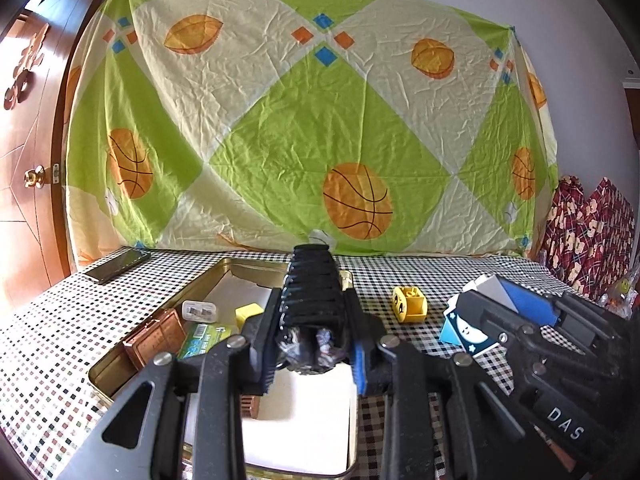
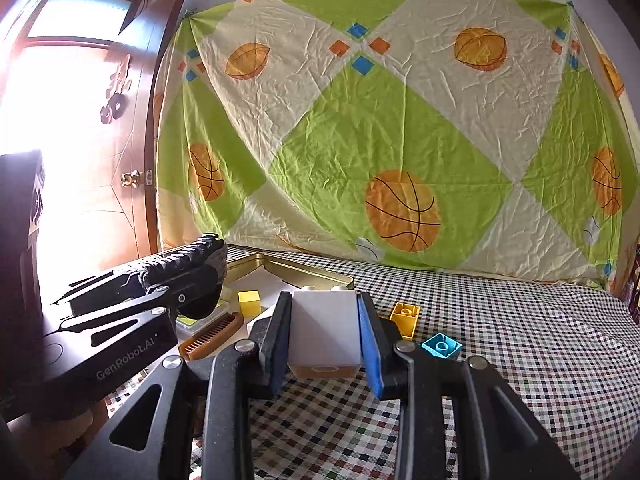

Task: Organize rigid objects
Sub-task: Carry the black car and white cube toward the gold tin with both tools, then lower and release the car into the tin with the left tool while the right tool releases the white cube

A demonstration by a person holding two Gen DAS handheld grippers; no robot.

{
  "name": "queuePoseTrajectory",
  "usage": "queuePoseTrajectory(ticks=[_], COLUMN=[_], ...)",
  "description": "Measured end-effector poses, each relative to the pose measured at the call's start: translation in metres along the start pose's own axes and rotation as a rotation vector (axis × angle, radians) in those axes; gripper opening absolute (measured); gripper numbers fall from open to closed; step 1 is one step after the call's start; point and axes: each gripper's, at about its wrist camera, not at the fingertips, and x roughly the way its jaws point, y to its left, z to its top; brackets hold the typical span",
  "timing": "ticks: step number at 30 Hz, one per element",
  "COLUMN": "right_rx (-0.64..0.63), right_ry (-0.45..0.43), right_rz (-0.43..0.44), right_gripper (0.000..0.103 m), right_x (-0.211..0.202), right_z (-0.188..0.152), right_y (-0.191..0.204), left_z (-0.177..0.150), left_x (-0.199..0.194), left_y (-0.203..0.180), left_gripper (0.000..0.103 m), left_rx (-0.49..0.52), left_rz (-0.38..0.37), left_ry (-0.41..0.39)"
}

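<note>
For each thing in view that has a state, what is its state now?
Left gripper: shut on a black ribbed object, above the tin.
Right gripper: shut on a white block.
Gold tin: open, no lid on it.
Yellow brick: on its side, on the cloth.
Blue brick: loose on the cloth.

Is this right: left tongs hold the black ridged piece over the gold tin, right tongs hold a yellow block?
Not quite. The right tongs are shut on a white block, not a yellow one; the right wrist view shows it. The yellow brick lies loose on the checked cloth. The rest stands: the left tongs hold the black ridged piece over the gold tin.
</note>
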Motion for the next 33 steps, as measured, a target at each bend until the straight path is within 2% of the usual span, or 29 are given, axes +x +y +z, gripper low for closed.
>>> queuePoseTrajectory(ticks=[33], right_rx=[-0.083], right_ry=[-0.006], right_rz=[0.068], right_gripper=[0.034], right_x=[0.021], right_z=[0.007], right_y=[0.049], left_z=[0.001], left_x=[0.003], left_y=[0.051], left_gripper=[0.028], left_rx=[-0.066], left_rz=[0.068], left_ry=[0.015])
